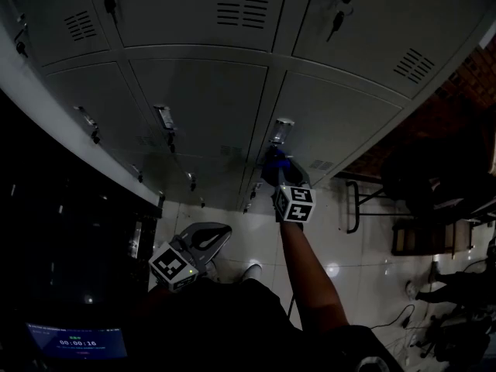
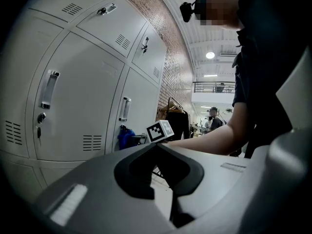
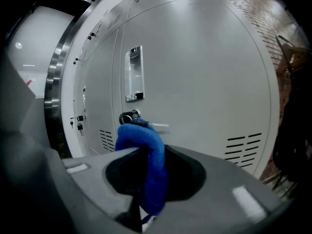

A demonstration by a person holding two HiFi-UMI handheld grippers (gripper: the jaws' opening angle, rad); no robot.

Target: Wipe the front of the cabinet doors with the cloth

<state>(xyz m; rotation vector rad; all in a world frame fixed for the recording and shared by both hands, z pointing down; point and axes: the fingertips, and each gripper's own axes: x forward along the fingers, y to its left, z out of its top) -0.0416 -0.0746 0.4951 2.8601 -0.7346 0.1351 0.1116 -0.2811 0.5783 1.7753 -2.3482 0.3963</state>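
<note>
Grey metal cabinet doors (image 1: 209,99) fill the upper half of the head view. My right gripper (image 1: 277,173) is shut on a blue cloth (image 1: 277,163), which it holds up to the lower right door (image 1: 341,122) just under that door's handle (image 1: 282,130). In the right gripper view the cloth (image 3: 141,140) bulges out of the gripper (image 3: 142,152) in front of the key lock (image 3: 127,117) and the handle (image 3: 133,74). My left gripper (image 1: 205,239) hangs lower, away from the doors, shut with nothing in it. From the left gripper view (image 2: 169,186) the cloth (image 2: 126,138) shows against the door.
A dark glass panel with a steel frame (image 3: 53,91) adjoins the cabinets on the left. A small screen (image 1: 76,341) glows at the lower left. A metal frame (image 1: 358,204), dark furniture (image 1: 422,235) and cables (image 1: 403,316) lie on the tiled floor to the right. A brick wall (image 2: 170,48) runs beyond.
</note>
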